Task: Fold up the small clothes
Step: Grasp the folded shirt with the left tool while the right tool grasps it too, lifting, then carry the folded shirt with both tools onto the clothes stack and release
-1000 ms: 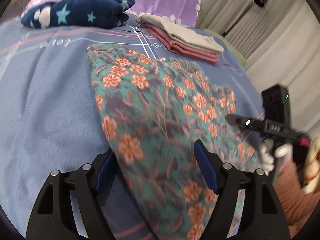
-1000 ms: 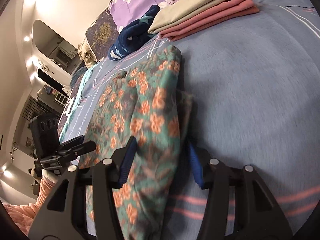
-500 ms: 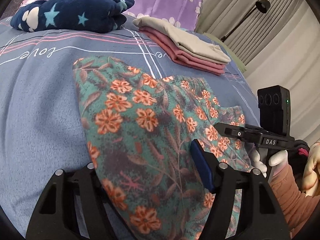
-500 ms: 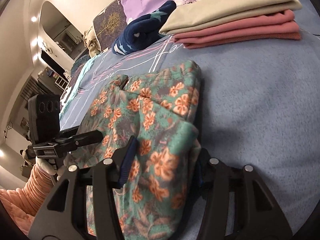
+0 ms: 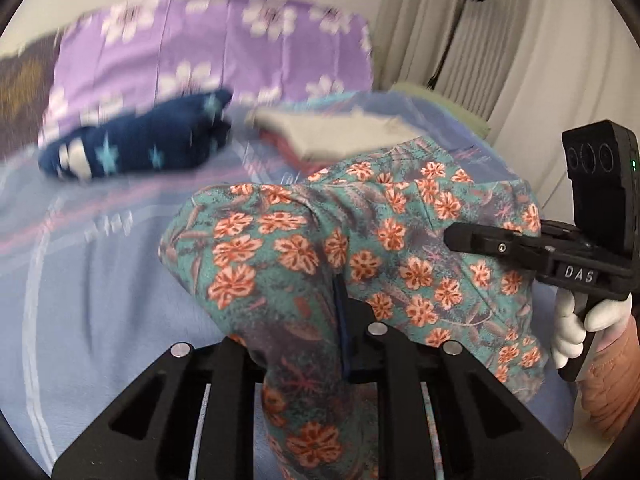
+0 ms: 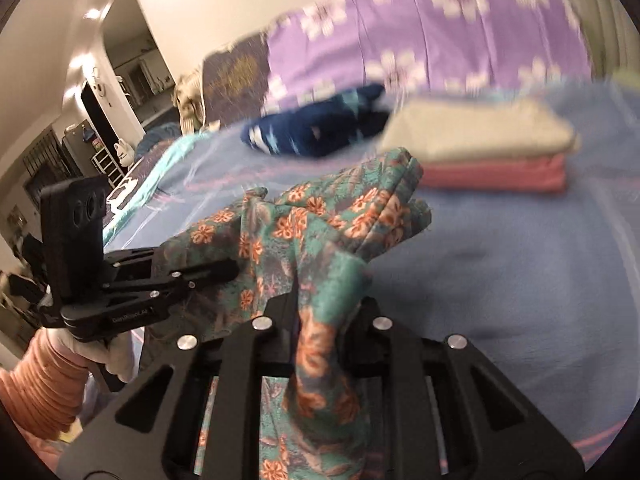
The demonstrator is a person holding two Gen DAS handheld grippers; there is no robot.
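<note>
Pinching one edge of the floral garment point(image 5: 400, 240) each, the left gripper point(image 5: 304, 332) and right gripper point(image 6: 320, 320) are raised above the blue bedspread point(image 6: 520, 260); corners should be kept level for folding.

Each wrist camera looks low and close along its own fingers toward the purple pillow point(image 5: 212, 48) in the upper frame; both share the floral garment point(image 5: 360, 248) point(image 6: 304, 232).

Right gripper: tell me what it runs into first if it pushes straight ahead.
The right gripper is shut on the floral garment, which bunches ahead of it. Beyond that, probably the beige-and-pink folded stack on the blue bedspread; depth is unclear.
</note>
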